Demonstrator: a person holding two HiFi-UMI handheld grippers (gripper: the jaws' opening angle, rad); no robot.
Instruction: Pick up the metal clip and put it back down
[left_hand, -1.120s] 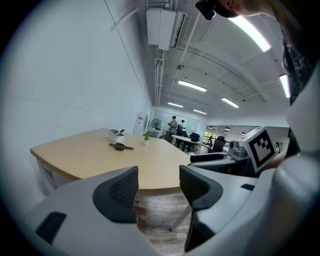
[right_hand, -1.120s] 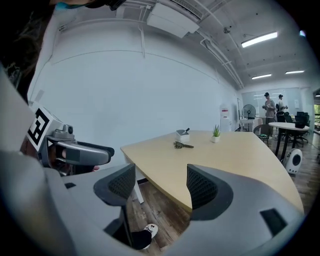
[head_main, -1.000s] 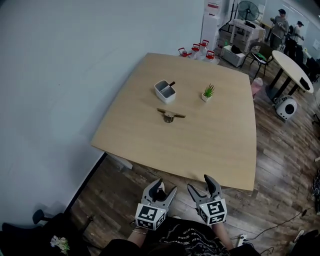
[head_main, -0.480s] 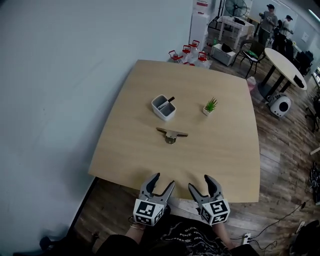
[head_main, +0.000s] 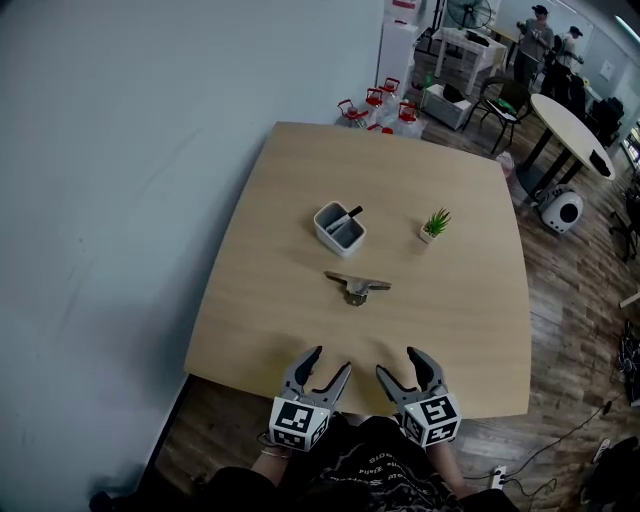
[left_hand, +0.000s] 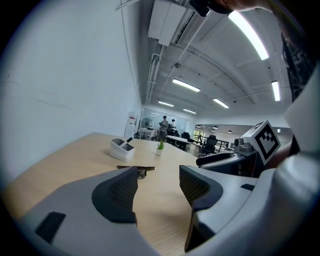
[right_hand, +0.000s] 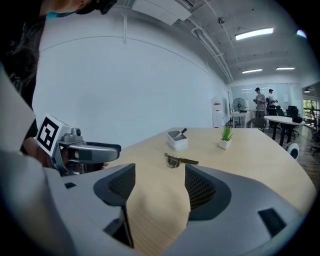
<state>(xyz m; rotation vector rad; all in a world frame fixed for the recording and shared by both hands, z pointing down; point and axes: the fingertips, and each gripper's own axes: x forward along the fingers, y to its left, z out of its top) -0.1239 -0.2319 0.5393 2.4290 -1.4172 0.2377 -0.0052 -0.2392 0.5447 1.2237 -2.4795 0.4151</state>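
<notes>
The metal clip (head_main: 357, 286) lies flat mid-way up the table (head_main: 250, 300), at 12 o'clock from the left gripper (head_main: 328, 362) and right gripper (head_main: 400, 364), both wide open and empty; judged best: reach straight ahead, jaws straddling its body.

A pale wooden surface (head_main: 290, 200) lies ahead of the left gripper (head_main: 328, 360), with a plain white wall (head_main: 120, 150) to that gripper's left. To the right of the right gripper (head_main: 398, 362) runs wood-plank floor (head_main: 570, 300); far ahead stands a round white table (head_main: 570, 125). Long ceiling lights (left_hand: 186, 85) glow overhead.
</notes>
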